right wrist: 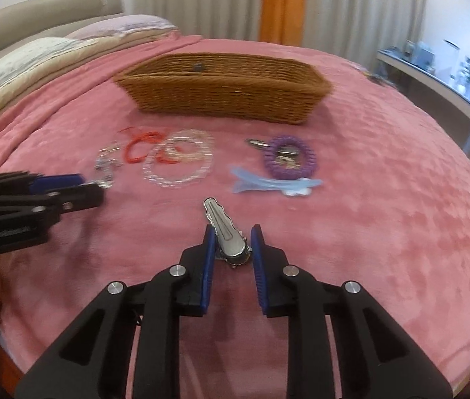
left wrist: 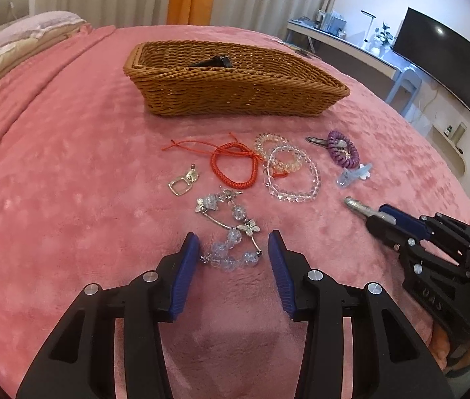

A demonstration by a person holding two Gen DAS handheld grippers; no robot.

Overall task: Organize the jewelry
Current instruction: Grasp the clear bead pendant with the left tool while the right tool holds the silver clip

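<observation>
Left wrist view, step: you have the left tongs [left wrist: 234,259] released and straddling the near end of the butterfly bead bracelet [left wrist: 230,229]; neither pad presses on it yet, so I judge this the approach before a pick.
Left wrist view, next move: you need to close squarely on the beads, since they look slick and round and could roll out of the pads.
Left wrist view, the pile: the red cord bracelet [left wrist: 233,166], clear bead bracelets [left wrist: 288,169], purple coil band [left wrist: 343,149] and silver pendant [left wrist: 183,181] all lie loose on the pink blanket [left wrist: 68,199], plush and soft.
Left wrist view, target: the wicker basket [left wrist: 235,89] sits beyond the pile, woven and stiff, something dark already inside.
Right wrist view, step: your right tongs [right wrist: 233,242] are clenched on the silver hair clip [right wrist: 225,232], pads at both its flanks near the hinge end, its long tip pointing toward the basket [right wrist: 221,99].
Right wrist view, next move: I reckon a lift and a carry to the basket; the clip is smooth polished metal, so keep the squeeze firm.
Right wrist view, neighbours: the pale blue clip [right wrist: 275,183] lies just beyond, flat plastic, beside the purple coil.
</observation>
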